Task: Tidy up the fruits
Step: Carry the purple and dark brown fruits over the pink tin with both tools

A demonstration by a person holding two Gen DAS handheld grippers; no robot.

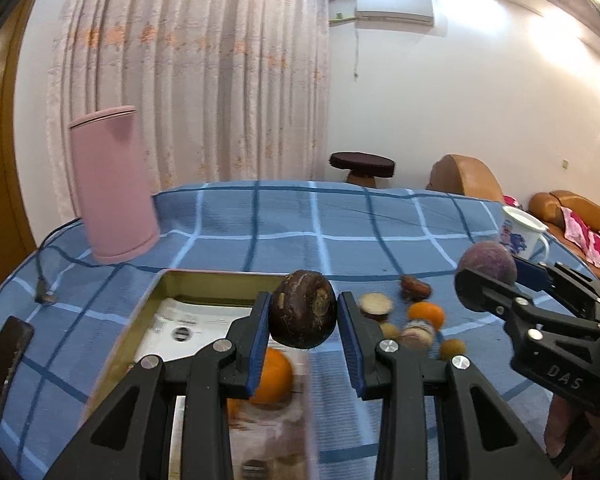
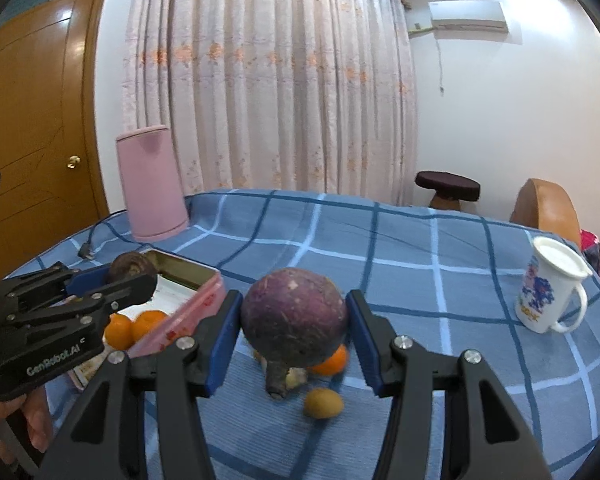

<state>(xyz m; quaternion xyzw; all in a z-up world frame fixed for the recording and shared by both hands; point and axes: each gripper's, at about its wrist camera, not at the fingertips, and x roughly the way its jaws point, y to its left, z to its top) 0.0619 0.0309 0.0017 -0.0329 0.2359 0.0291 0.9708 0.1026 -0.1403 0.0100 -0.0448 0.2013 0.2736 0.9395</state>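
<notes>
My left gripper (image 1: 303, 320) is shut on a dark brown round fruit (image 1: 303, 314), held above the near corner of an open tin box (image 1: 168, 300). An orange (image 1: 274, 376) lies in the box under the fruit. My right gripper (image 2: 294, 324) is shut on a larger purple round fruit (image 2: 294, 320) with a short stem pointing down. In the left wrist view the right gripper (image 1: 496, 276) hangs at the right with the purple fruit (image 1: 488, 266). In the right wrist view the left gripper (image 2: 124, 276) is over the tin box (image 2: 196, 308), which holds two oranges (image 2: 134, 328).
Loose fruits lie on the blue checked cloth (image 1: 340, 220): a cut slice (image 1: 375, 305), a brown date (image 1: 415, 287), an orange (image 2: 334, 360) and a small yellow fruit (image 2: 323, 402). A pink kettle (image 2: 152, 184) stands back left, a white mug (image 2: 548, 292) at right, a phone (image 1: 4, 360) at left.
</notes>
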